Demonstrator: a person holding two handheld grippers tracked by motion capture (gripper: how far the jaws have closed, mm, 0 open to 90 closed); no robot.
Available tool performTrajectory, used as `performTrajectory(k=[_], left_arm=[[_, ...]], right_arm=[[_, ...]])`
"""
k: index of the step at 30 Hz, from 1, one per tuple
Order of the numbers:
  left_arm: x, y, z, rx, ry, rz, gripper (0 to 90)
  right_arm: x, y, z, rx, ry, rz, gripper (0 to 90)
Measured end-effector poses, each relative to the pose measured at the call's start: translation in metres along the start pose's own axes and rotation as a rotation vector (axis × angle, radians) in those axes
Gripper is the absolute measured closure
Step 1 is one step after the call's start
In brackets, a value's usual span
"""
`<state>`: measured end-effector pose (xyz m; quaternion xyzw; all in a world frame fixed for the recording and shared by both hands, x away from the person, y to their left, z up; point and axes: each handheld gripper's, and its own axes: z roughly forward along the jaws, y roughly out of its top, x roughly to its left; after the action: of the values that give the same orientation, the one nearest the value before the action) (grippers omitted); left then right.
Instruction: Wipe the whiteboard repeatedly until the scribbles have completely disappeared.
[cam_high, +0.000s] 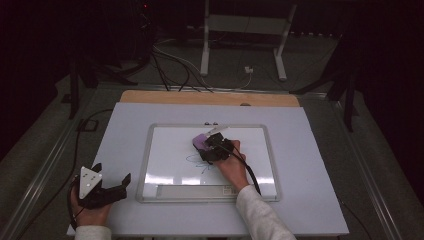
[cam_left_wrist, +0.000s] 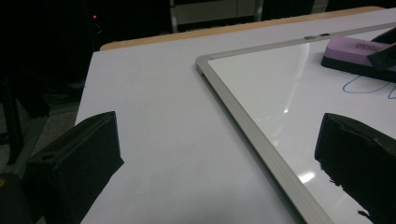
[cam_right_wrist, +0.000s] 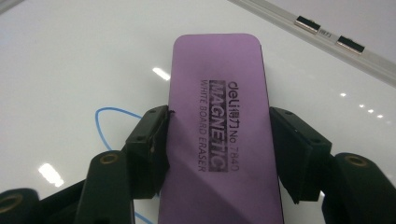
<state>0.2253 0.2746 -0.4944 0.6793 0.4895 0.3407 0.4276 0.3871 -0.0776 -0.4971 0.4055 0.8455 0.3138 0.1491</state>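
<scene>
The right gripper (cam_right_wrist: 217, 154) pinches the eraser (cam_right_wrist: 219, 116) flat on the whiteboard (cam_high: 165, 150), beside blue scribbles (cam_high: 196, 160); the left gripper (cam_high: 111, 186), jaws spread, rests at the table's (cam_high: 310, 150) near-left corner.

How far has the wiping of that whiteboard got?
Done: the right gripper is clamped on the purple eraser, which rests on the whiteboard. In hand: the eraser sits just beyond the blue scribble. Left: the blue lines remain to be wiped. The left gripper waits open beside the board.
</scene>
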Motion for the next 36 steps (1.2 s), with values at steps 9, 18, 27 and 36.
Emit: performTrajectory(k=[9,18,27,36], left_arm=[[0.001,-0.001,0.001,0.003,-0.004,-0.002,1.3],[0.001,0.0,0.0,-0.001,-0.001,-0.004,1.3],[0.001,0.0,0.0,-0.002,-0.002,-0.001,1.2],[0.0,0.0,0.001,0.003,-0.005,0.002,1.2]], right_arm=[[-0.015,-0.001,0.0,-0.001,-0.072,0.083,41.1],[-0.006,0.005,0.004,0.007,-0.087,0.051,41.2],[0.007,0.005,0.003,0.018,0.044,-0.032,41.1],[0.004,0.003,0.003,0.008,0.017,0.016,41.1]])
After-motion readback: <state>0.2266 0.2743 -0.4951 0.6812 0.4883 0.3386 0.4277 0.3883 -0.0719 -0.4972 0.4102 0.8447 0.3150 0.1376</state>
